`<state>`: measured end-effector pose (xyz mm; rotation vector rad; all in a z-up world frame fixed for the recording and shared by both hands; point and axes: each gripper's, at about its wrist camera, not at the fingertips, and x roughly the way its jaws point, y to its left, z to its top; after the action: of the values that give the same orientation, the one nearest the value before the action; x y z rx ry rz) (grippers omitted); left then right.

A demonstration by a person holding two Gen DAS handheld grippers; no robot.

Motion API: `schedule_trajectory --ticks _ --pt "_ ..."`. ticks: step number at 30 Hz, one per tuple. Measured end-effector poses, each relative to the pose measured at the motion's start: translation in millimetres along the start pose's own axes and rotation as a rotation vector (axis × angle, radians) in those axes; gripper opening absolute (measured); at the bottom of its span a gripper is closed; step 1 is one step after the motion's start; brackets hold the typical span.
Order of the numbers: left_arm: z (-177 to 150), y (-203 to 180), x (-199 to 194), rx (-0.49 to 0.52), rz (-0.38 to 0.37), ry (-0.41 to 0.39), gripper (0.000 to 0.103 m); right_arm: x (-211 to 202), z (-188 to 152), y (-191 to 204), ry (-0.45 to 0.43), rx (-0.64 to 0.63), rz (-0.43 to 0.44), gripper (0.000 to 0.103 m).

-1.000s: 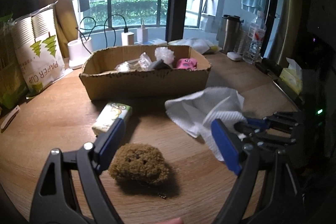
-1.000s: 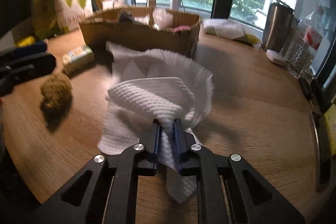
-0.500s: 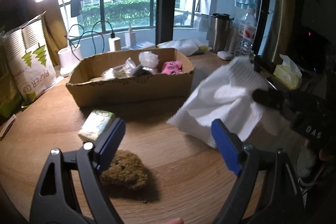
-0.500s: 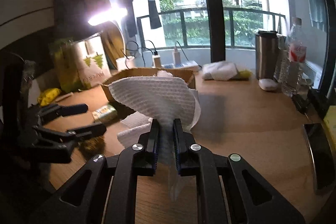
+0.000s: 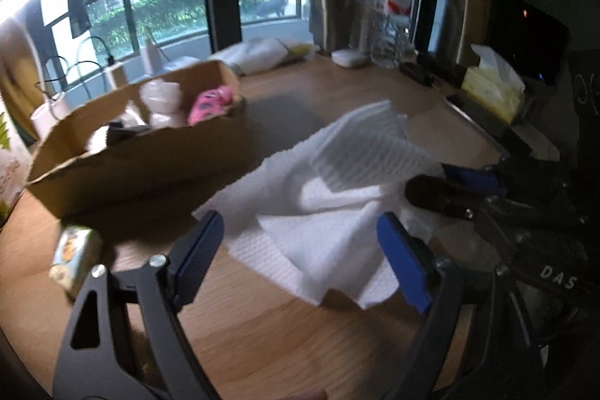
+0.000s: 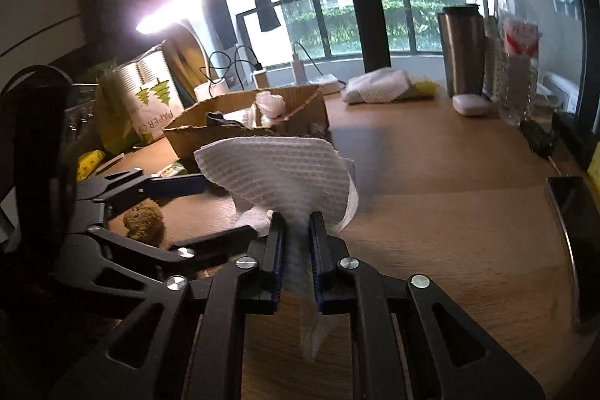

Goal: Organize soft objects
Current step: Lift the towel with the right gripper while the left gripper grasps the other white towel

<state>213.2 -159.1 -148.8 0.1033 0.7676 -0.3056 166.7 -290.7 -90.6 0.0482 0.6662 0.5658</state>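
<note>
My right gripper (image 6: 296, 242) is shut on a white paper towel (image 6: 277, 171) and holds it above the wooden table. In the left wrist view the towel (image 5: 337, 205) hangs in front of my open left gripper (image 5: 300, 250), with the right gripper (image 5: 446, 190) at its right edge. The left gripper (image 6: 225, 208) shows at the left of the right wrist view, open around nothing. A brown fuzzy plush (image 6: 144, 220) lies on the table under it. A cardboard box (image 5: 142, 156) holding soft items, one of them pink (image 5: 210, 102), stands at the back left.
A small green-and-white tissue pack (image 5: 75, 257) lies left of my left gripper. A paper cup bag (image 6: 146, 100), lamp, steel tumbler (image 6: 461, 47), water bottle (image 6: 519, 55), folded cloth (image 6: 378, 85) and a yellow tissue box (image 5: 491, 89) line the table's far and right edges.
The right gripper has lifted the towel off the table and brought it in front of the left gripper. The left gripper swung right, so the brown plush left its view.
</note>
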Motion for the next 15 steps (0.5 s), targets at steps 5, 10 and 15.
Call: schedule_trajectory --ticks 5,10,15 --pt "6 -16 32 0.053 0.001 0.096 0.085 5 -1 -19 0.042 0.03 0.026 0.013" --pt "8 -25 51 0.068 -0.035 0.154 0.085 5 -1 -26 0.044 0.052 0.043 0.013" --pt "7 -25 53 0.065 -0.045 0.155 0.085 0 -1 -31 0.021 0.074 0.038 0.013"
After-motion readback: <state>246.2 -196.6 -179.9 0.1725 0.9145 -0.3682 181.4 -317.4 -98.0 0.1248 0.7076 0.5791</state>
